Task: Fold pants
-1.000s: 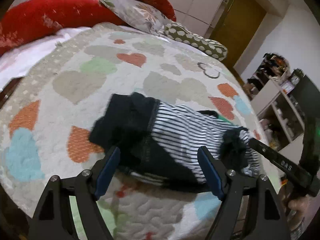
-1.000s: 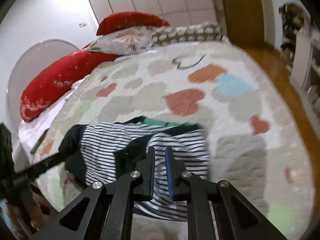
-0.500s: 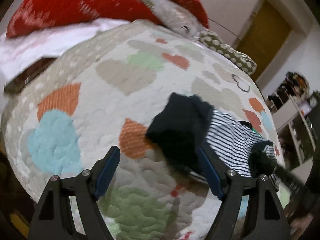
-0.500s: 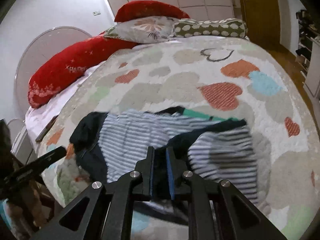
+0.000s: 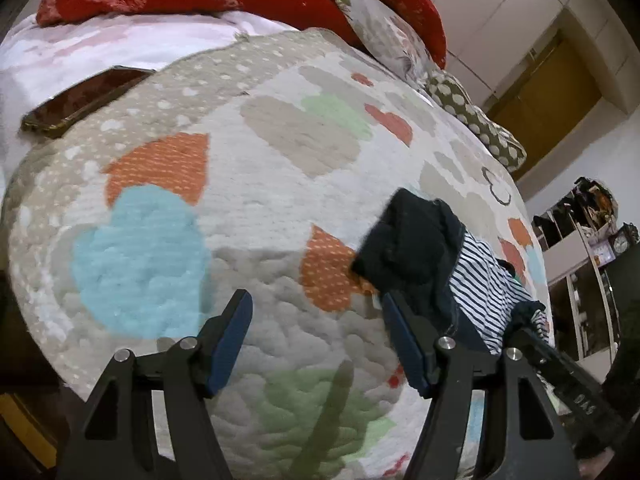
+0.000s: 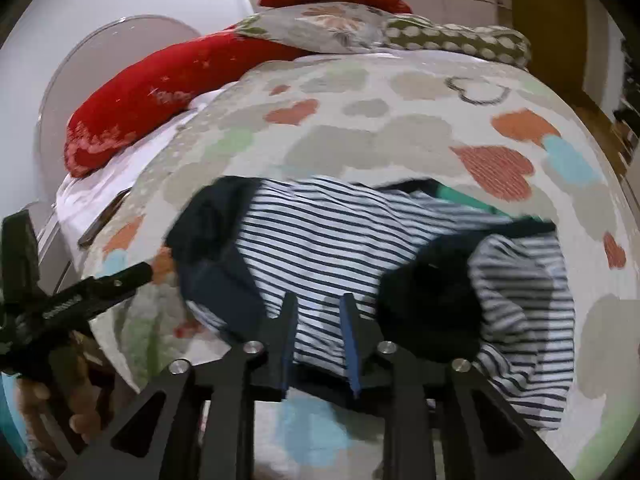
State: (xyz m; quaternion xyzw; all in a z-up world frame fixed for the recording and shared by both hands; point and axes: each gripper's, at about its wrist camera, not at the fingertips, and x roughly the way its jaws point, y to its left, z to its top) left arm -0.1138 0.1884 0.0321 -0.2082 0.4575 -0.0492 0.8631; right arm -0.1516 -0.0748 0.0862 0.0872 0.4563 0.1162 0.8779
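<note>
Two grippers face the striped pants [image 6: 360, 248], which lie bunched on the heart-patterned quilt [image 5: 248, 208], so we judge the fold barely begun. Our left gripper [image 5: 316, 332] stands wide and empty, with the pants' dark end [image 5: 408, 240] just beyond its right finger. Our right gripper [image 6: 318, 320] is parted narrowly, with striped cloth showing in the gap; whether it touches the cloth we cannot tell. Next we would pinch an edge and spread the fabric flat.
</note>
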